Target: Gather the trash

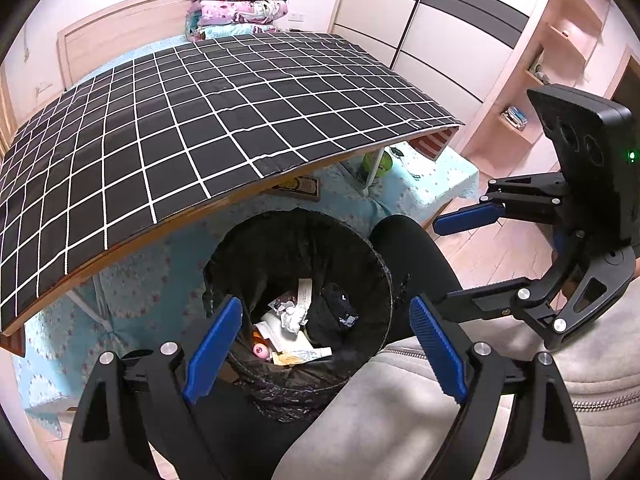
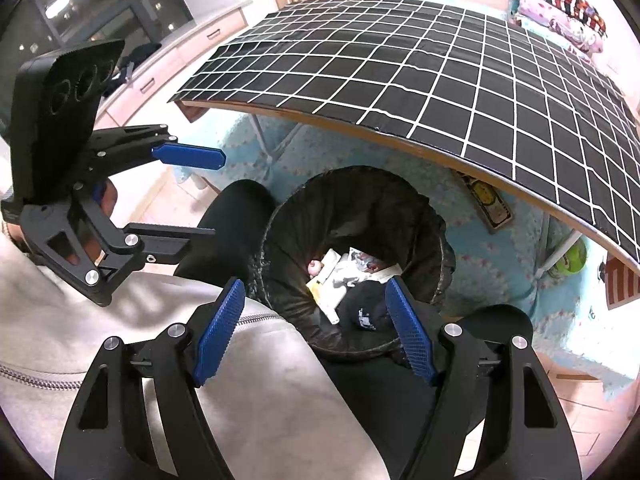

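Observation:
A round bin with a black liner (image 1: 360, 248) stands on the floor under the table edge; it also shows in the right wrist view (image 2: 436, 216). Trash lies in it: crumpled white paper (image 1: 294, 316), a white tube (image 1: 308, 354), a small pink thing (image 1: 260, 350) and a black pouch (image 1: 336, 312). The same white paper (image 2: 340, 270) and black pouch (image 2: 362, 314) show from the right. My left gripper (image 1: 326, 338) is open and empty above the bin. My right gripper (image 2: 316, 328) is open and empty above the bin's near rim. Each gripper shows in the other's view (image 1: 452, 260) (image 2: 208, 196).
A table with a black cloth gridded in white (image 1: 192, 128) overhangs the bin. The person's black-trousered knee (image 1: 408, 252) and grey jacket (image 1: 400, 400) are beside the bin. A bed with a light blue sheet (image 1: 136, 288) lies under the table. Wardrobe and shelves (image 1: 520, 80) stand to the right.

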`<state>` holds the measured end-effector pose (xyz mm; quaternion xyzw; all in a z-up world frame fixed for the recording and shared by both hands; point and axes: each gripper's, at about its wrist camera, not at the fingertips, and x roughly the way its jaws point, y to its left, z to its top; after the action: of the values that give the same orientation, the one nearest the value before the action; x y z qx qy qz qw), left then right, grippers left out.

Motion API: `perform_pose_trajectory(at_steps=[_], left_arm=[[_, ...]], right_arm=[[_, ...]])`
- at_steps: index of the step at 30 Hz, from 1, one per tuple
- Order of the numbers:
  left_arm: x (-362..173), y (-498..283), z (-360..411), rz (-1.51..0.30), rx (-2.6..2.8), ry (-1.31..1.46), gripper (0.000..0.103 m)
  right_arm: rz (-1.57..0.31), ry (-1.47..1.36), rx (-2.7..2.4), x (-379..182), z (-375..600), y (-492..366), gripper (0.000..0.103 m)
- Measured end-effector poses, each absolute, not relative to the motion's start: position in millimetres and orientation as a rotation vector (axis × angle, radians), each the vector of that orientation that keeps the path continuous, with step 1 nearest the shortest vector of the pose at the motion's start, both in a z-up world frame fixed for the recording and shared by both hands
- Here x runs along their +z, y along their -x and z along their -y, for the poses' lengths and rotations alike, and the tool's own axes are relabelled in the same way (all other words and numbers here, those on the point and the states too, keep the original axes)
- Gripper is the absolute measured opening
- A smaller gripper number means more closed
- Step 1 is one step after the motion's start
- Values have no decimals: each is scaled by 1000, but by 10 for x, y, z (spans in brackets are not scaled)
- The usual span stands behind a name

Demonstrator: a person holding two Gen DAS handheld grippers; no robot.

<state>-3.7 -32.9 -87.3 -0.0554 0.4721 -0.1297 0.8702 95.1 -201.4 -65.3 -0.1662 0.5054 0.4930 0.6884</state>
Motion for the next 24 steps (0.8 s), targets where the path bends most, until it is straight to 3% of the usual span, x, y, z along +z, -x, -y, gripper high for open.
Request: perform_pose_trajectory(at_steps=[24], left_arm=[[-862,39,326,-987,-268,121,83]], right_arm=[[-1130,370,1102,-657,2016,-950,73]])
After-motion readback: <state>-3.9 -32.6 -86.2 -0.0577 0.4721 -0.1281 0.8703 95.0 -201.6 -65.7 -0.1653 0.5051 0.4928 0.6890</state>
